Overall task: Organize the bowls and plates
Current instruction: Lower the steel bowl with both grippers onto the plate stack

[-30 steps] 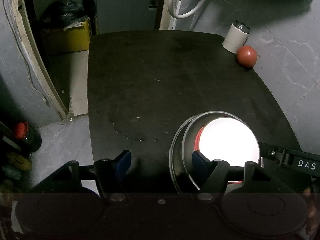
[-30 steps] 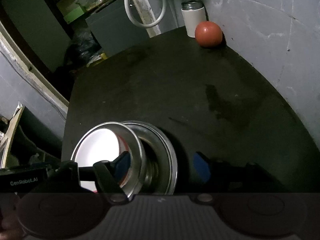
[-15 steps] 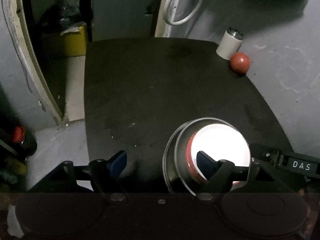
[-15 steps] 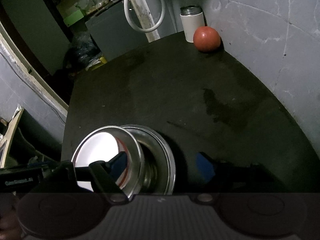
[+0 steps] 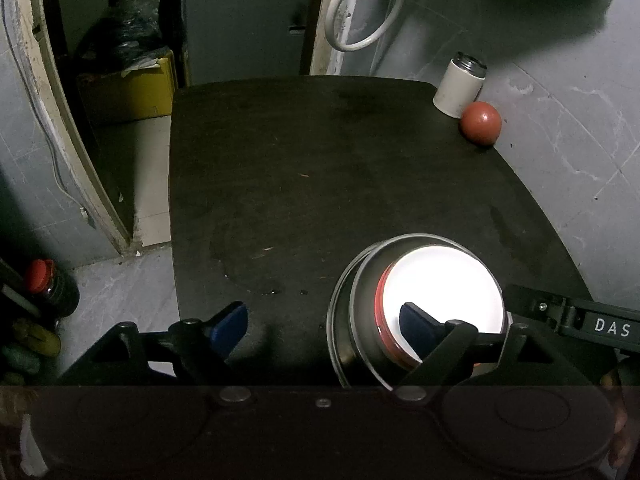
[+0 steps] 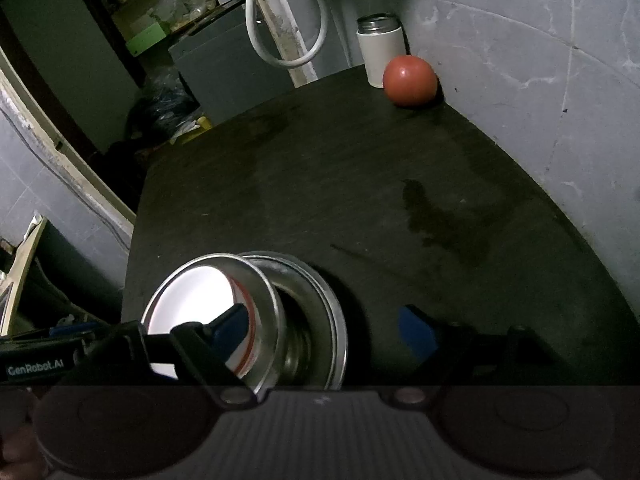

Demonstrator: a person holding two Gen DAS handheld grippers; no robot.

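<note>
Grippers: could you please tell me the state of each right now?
Left tool: opening, holding nothing; one finger over the bowls.
Right tool: opening, holding nothing.

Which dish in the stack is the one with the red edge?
The white plate lying inside the steel bowl; the steel dishes have plain shiny metal rims.

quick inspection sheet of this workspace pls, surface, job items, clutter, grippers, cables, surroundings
surface: dark table, stained, with a wet-looking patch.
job's things: metal bowl nested on a metal plate at the near edge; a white red-rimmed dish inside.
clutter: white canister and red ball at the far corner.
grippers: left gripper and right gripper both opening, one finger of each over the stack, pads not pressing it.
cables: white hose loop; thin wire on the wall.
surroundings: grey walls, yellow bin, red-capped jar.
</note>
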